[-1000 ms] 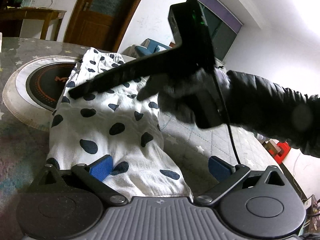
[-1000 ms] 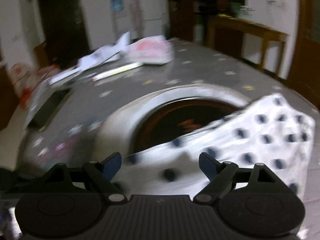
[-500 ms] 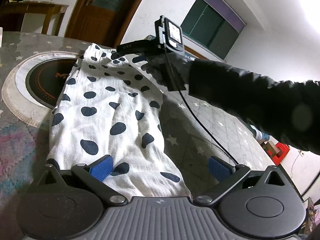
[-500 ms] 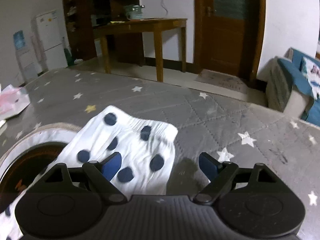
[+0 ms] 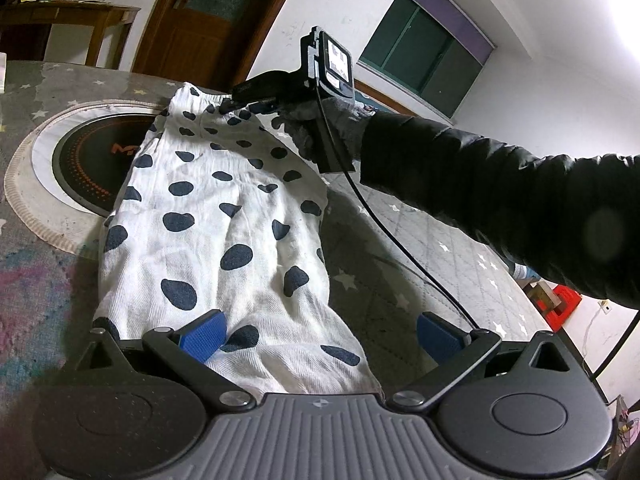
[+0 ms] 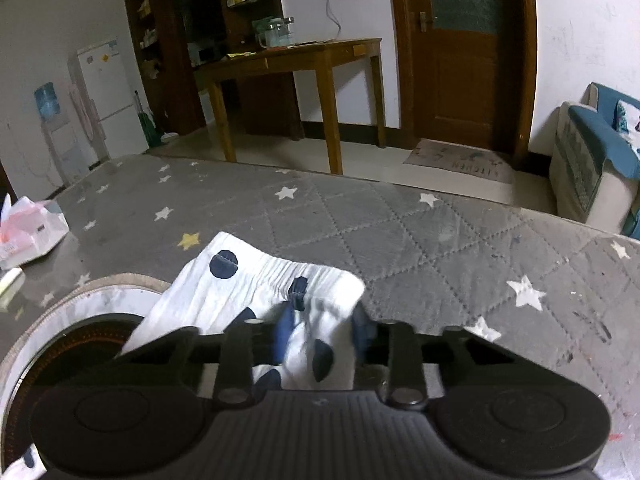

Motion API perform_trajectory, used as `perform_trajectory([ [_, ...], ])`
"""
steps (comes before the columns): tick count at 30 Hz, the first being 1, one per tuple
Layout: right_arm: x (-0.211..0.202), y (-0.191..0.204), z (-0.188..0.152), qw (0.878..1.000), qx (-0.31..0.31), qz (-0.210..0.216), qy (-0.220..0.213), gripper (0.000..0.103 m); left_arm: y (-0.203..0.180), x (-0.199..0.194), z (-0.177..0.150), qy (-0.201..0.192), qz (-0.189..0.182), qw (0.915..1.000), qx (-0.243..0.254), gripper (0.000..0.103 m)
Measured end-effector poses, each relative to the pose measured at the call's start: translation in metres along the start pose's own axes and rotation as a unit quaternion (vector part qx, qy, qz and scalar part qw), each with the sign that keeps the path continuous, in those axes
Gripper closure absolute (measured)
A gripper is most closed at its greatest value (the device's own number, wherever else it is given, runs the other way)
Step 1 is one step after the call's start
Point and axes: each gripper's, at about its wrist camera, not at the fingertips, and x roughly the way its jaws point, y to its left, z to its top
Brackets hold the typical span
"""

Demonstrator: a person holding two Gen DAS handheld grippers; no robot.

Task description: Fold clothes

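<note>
White trousers with dark blue spots [image 5: 224, 224] lie lengthwise on the grey star-patterned table cover [image 5: 392, 280]. My left gripper [image 5: 320, 332] is open over the near end of the garment, its blue pads either side of the cloth. My right gripper [image 5: 244, 106] reaches in from the right at the far end. In the right wrist view, the right gripper [image 6: 320, 334] has its pads closed in on the elastic waistband [image 6: 280, 280], with cloth bunched between them.
A round black hotplate with a white rim [image 5: 80, 152] lies under the garment's left side, and shows in the right wrist view [image 6: 72, 328]. A tissue pack [image 6: 28, 232] lies at the left. A wooden table [image 6: 292, 64], door and sofa [image 6: 600, 152] stand beyond.
My right gripper swung from above the garment to its far end, came down on the waistband and closed on it. The left gripper has stayed open at the near end.
</note>
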Motion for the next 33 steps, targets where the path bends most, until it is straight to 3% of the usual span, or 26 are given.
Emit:
perform_trajectory([
  [6,-0.015,0.002,0.001,1.0,0.012,0.015,-0.018,0.089,-0.001,0.0,0.002,0.003,0.004,1.0,-0.005,0.0],
  [17,-0.084,0.036,-0.002,0.995,0.012,0.082,-0.051,0.091,-0.008,-0.029,0.001,-0.022,0.027,0.9994,-0.002,0.0],
  [23,-0.126,0.06,-0.019,0.991,0.009,0.123,-0.048,0.091,0.0,-0.058,-0.003,-0.051,0.073,0.9959,-0.016,0.0],
  [33,-0.206,0.113,-0.085,0.975,-0.012,0.221,-0.017,0.092,0.023,-0.096,-0.019,-0.075,0.147,0.9837,-0.071,0.0],
])
